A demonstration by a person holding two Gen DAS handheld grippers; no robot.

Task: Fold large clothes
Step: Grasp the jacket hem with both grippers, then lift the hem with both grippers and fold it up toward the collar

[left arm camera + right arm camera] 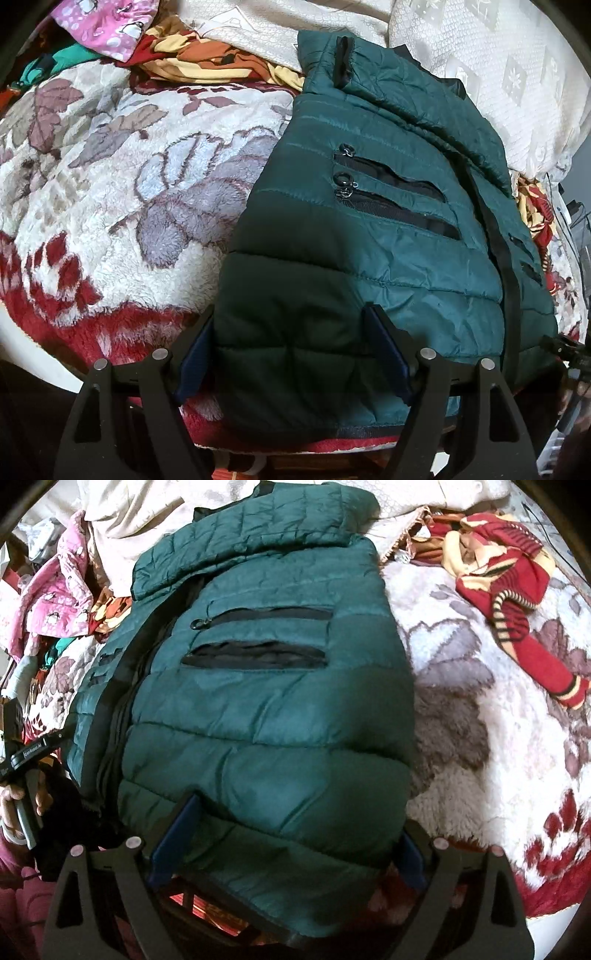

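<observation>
A dark green quilted puffer jacket lies front up on a fleece floral blanket, its black zip pockets showing. My left gripper is open, its blue-padded fingers straddling the jacket's near left hem corner. In the right wrist view the same jacket fills the centre. My right gripper is open, its fingers either side of the jacket's near right hem. The jacket's hem hangs over the bed edge in both views.
A pile of pink, orange and teal clothes lies at the back left, cream bedding behind the jacket. A red and cream knit garment lies right of the jacket. The left hand and its gripper handle show at the left edge.
</observation>
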